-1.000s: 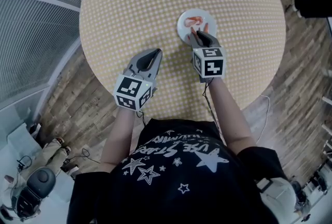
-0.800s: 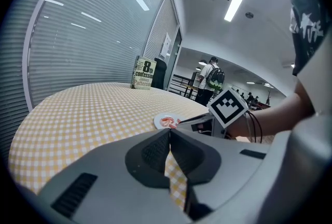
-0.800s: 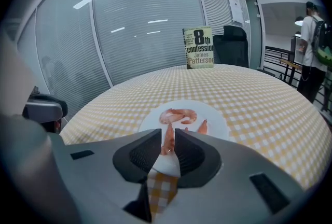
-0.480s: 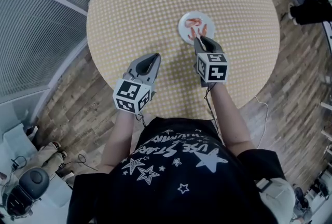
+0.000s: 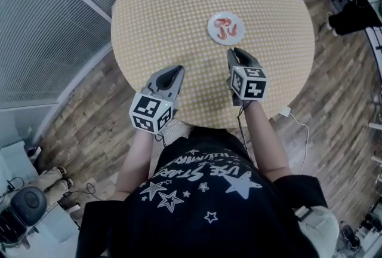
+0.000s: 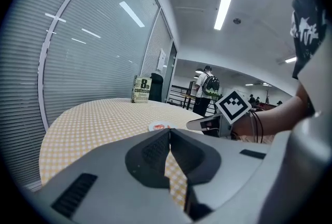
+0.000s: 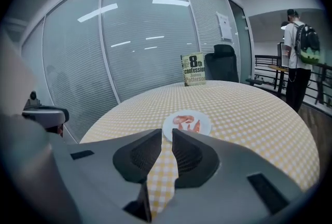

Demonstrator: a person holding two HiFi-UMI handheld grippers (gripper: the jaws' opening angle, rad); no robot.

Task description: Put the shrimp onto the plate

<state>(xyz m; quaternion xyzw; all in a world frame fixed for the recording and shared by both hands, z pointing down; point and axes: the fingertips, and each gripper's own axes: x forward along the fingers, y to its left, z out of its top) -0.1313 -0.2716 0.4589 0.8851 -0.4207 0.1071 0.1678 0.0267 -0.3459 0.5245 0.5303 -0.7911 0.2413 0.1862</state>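
A small white plate (image 5: 211, 28) lies on the round yellow-checked table (image 5: 173, 6), right of its centre. Orange shrimp (image 5: 225, 28) lie on it, also seen as shrimp (image 7: 182, 120) on the plate (image 7: 203, 125) in the right gripper view. My right gripper (image 5: 234, 52) hovers just short of the plate on the near side, open by only a narrow gap, with nothing in it (image 7: 167, 134). My left gripper (image 5: 177, 68) is held over the table's near edge, jaws shut and empty (image 6: 169, 132). In the left gripper view the plate (image 6: 158, 126) shows far ahead.
A book (image 7: 193, 69) stands upright at the table's far edge, with a dark chair (image 7: 223, 65) behind it. A glass wall with blinds (image 5: 42, 42) curves round the left. A person with a backpack (image 7: 298, 57) stands far off. Wooden floor (image 5: 334, 71) surrounds the table.
My right gripper has drawn back off the plate toward the near edge, leaving the shrimp lying there. The left gripper has stayed near the table's edge.
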